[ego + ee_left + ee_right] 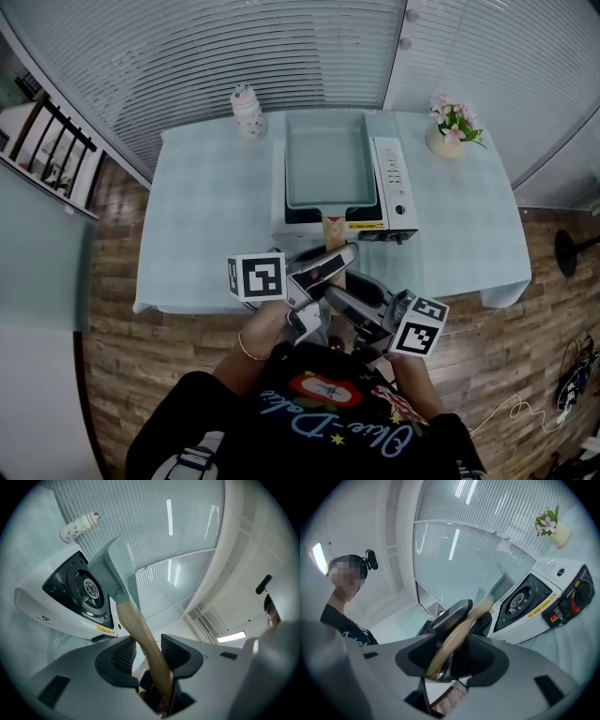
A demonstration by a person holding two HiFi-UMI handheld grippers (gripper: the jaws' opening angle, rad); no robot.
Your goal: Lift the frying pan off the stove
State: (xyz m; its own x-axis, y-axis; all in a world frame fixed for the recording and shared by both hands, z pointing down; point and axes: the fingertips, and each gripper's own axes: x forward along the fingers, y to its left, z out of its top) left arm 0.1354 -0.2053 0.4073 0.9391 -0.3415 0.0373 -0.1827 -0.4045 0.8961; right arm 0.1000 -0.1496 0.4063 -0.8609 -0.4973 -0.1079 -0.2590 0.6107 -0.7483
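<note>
Left gripper view showed the left claw (149, 649) clamped partway closed on the frying pan's wooden handle (136, 625), ribbed pads against it. The square grey-green frying pan (110, 571) hung tilted above the white stove (47, 606), clear of the round burner (89, 588), which the head view hid beneath the pan. Right gripper view had the right claw (456, 653) gripping the same handle, nearer the person. Farther back on the cloth-covered desk (206, 206) stood a spotted bottle (248, 111) and a flowerpot (448, 141).

Matt pan, wooden handle
The frying pan (328, 164) looks matt grey-blue, its handle (142, 634) smooth pale wood; the stove (398, 187) glossy white.
</note>
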